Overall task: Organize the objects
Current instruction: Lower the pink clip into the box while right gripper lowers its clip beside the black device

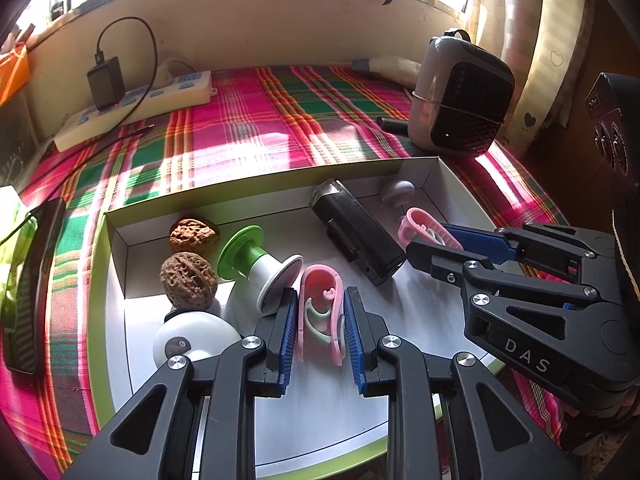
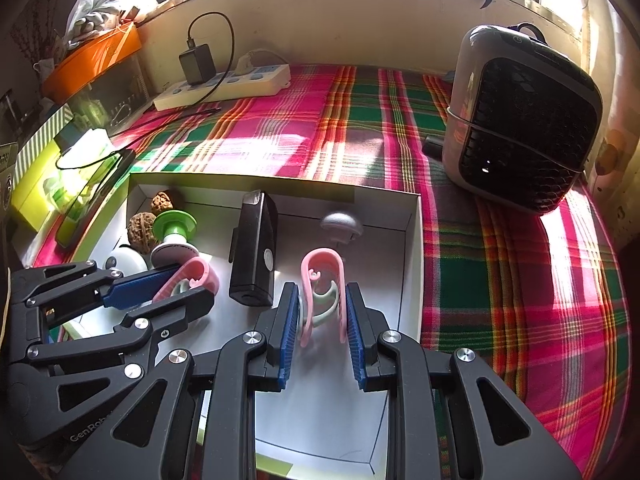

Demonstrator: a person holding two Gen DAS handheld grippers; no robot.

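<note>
A shallow white box with a green rim lies on the plaid cloth. In the left wrist view my left gripper is shut on a pink clip standing upright on the box floor. At the right, my right gripper is shut on a second pink clip. The right wrist view shows the same: the right gripper grips its pink clip, and the left gripper holds its clip. Between them lies a black rectangular device.
The box also holds two walnuts, a green and white spool, a grey knob and a white round light. A fan heater stands at the back right, a power strip at the back left.
</note>
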